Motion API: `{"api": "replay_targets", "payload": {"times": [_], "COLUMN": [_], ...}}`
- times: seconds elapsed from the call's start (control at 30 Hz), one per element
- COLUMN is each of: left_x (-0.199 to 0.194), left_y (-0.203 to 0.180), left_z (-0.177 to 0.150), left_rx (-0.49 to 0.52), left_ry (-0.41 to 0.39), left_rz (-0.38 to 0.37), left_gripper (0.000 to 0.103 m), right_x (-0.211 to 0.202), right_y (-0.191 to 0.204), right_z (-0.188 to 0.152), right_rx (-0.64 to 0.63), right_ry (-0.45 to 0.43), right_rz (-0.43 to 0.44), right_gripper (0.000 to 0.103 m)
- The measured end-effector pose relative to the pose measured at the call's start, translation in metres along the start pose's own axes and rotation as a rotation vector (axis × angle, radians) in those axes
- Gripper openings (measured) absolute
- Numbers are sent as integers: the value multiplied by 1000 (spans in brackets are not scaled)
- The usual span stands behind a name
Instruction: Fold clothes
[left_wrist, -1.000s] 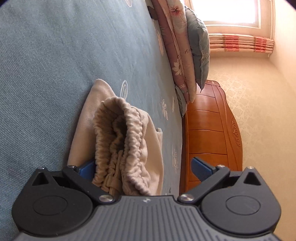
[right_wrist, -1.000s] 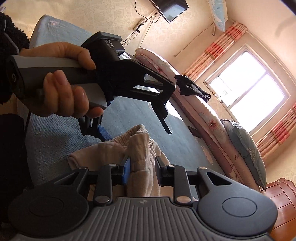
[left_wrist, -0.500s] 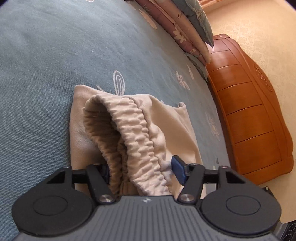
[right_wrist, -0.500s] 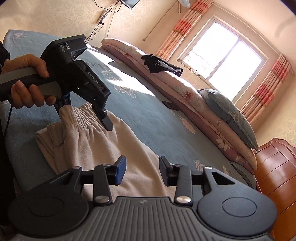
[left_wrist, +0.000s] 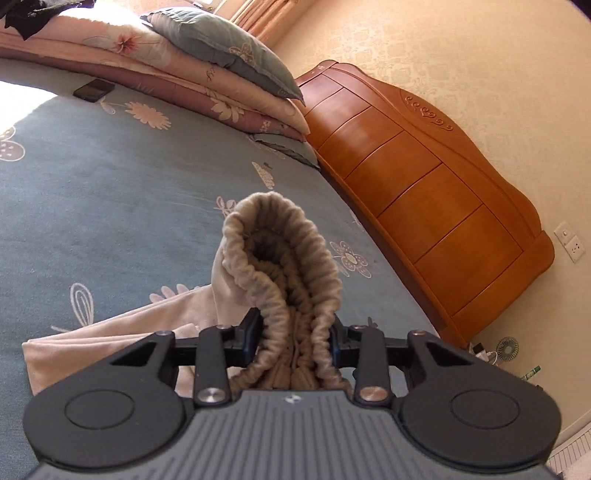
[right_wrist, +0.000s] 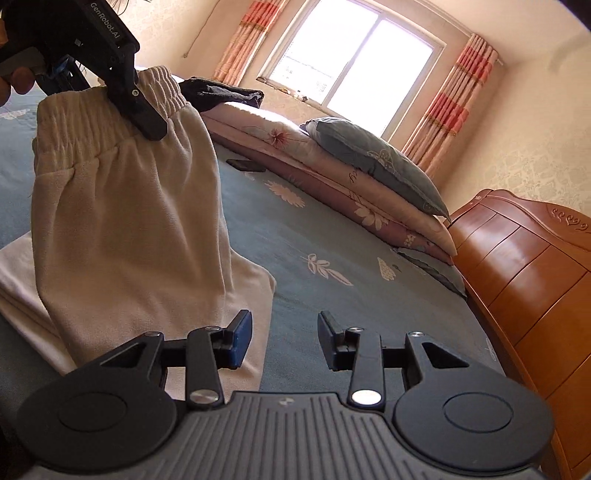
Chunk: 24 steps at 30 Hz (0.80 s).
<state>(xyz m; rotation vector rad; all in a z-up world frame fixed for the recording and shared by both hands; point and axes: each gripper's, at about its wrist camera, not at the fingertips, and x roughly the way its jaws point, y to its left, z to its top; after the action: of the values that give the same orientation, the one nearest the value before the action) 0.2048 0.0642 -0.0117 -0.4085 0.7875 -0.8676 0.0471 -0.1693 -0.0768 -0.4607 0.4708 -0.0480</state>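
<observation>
Left gripper: raised above the bed and pointing somewhat downward toward the headboard. Its jaws are closing, and the blue pads press on both sides of the bunched elastic waistband of the beige trousers. In the right wrist view this tool appears at upper left, the person's hand on its handle only partly in frame, one black finger crossing the front of the waistband.

Right gripper: low and near, pointing across the bed toward the pillows. Its jaws stand apart with nothing between them; only blue bedding shows in the gap. The left pad sits just in front of the trousers' lower edge; whether it touches the cloth cannot be told.

Trousers: beige, soft and fleecy, with a gathered, ribbed waistband. The waistband end is lifted clear of the bed and folded into a loop that stands up ahead of the left jaws. From there the cloth hangs down in a broad panel. The lower part lies flat on the bed at near left, in layers.

Surroundings: a folded quilt with a grey-blue pillow on top runs along the far side, with a dark garment on its left end. A phone lies on the bed just beside the quilt.
</observation>
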Motion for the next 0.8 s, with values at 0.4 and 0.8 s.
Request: {"api": "replay_targets", "payload": {"times": [0.4, 0.8], "left_x": [5, 13], "left_y": [160, 142], "left_z": [-76, -97], "left_rx": [-595, -488], "left_ry": [71, 114], "left_rz": [108, 124], "left_gripper": [43, 45], "right_x": [16, 9], "right_y": [-6, 9], "right_z": [-9, -8], "right_rx": [8, -10], "right_ry": [44, 51], "right_rz": [-10, 40], "right_gripper": [48, 53]}}
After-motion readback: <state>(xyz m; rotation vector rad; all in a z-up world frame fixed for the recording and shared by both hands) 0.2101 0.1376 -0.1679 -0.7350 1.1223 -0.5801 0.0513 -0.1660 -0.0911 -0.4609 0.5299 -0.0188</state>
